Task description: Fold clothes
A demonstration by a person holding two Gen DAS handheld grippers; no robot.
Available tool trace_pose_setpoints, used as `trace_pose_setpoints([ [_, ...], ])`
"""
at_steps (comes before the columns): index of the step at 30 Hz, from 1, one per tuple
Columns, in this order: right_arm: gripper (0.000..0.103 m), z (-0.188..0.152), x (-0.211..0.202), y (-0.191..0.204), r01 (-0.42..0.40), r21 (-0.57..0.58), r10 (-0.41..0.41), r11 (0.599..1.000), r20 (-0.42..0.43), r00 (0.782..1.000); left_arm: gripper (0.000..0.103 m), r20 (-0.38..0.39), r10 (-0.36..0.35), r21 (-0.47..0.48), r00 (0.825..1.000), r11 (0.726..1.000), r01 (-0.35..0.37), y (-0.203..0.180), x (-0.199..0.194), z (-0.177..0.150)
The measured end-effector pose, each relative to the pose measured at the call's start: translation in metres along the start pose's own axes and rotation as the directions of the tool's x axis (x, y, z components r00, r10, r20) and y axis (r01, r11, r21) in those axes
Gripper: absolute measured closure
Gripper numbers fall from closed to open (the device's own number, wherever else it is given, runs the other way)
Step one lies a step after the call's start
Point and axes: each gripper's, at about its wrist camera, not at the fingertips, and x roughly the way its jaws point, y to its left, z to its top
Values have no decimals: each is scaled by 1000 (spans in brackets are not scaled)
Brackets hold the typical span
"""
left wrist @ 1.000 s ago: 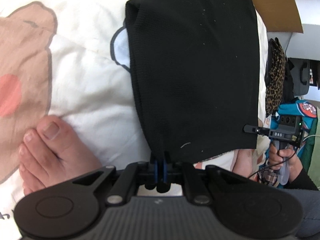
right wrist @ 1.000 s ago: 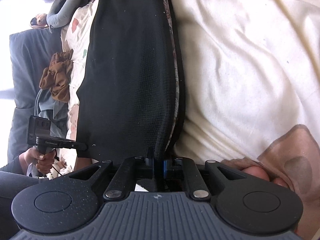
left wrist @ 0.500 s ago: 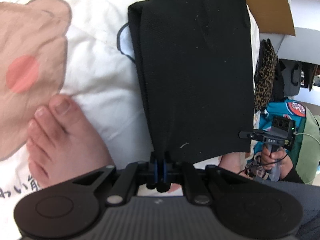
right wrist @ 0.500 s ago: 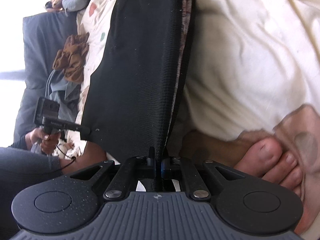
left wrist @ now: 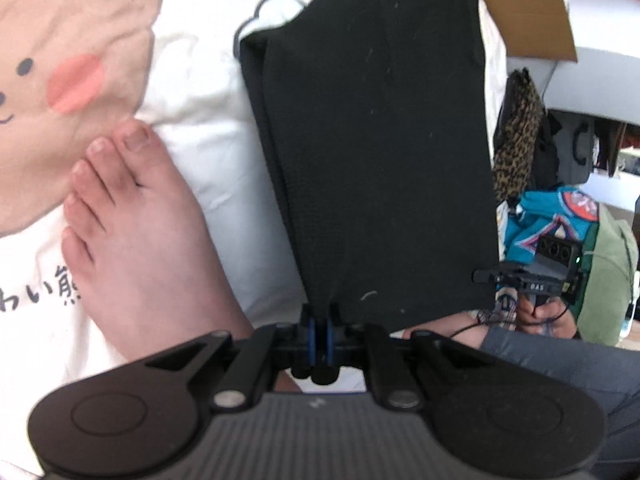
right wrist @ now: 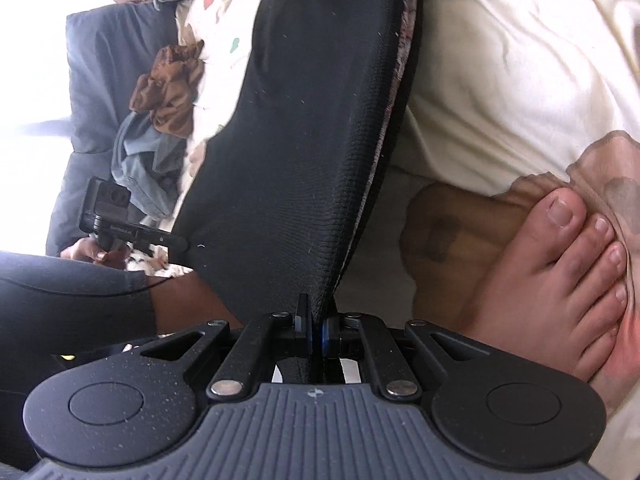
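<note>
1. The left claw [left wrist: 319, 322] and right claw [right wrist: 316, 330] each pinch a near corner of the black garment [left wrist: 380, 152], stretched taut above the bedsheet [left wrist: 208, 128].
2. Judged: keep both corners level and tension even so the fold's edges meet.
3. The fabric is a fine ribbed knit, already doubled along one side.

black garment [left wrist: 380, 152] — near edge drawn back toward person | bare feet [left wrist: 148, 232] — now fully exposed
</note>
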Motion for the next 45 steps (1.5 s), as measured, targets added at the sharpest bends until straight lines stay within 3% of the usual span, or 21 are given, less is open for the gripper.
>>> trace_pose_setpoints([
  [10,101,23,-16,15,-10,-34,13,999,68,998,98,122,8,50,992,999,-14,-39,-17,38],
  [13,101,33,-20,19,-4,-40,8,999,99,995,98,166,3,54,986,998,-12,-31,-40,35],
  [22,101,65,-31,22,7,-46,2,999,205,979,98,217,20,58,976,998,-33,-35,-56,53],
  [27,101,84,-30,22,41,-52,-27,998,247,969,98,254,29,99,967,993,-56,-46,-66,72],
  [33,101,121,-34,31,113,-92,-79,989,306,949,98,304,58,176,951,977,-116,-69,-71,118],
  [45,100,187,-42,36,198,-132,-144,971,338,930,98,359,87,230,929,957,-178,-92,-74,172],
])
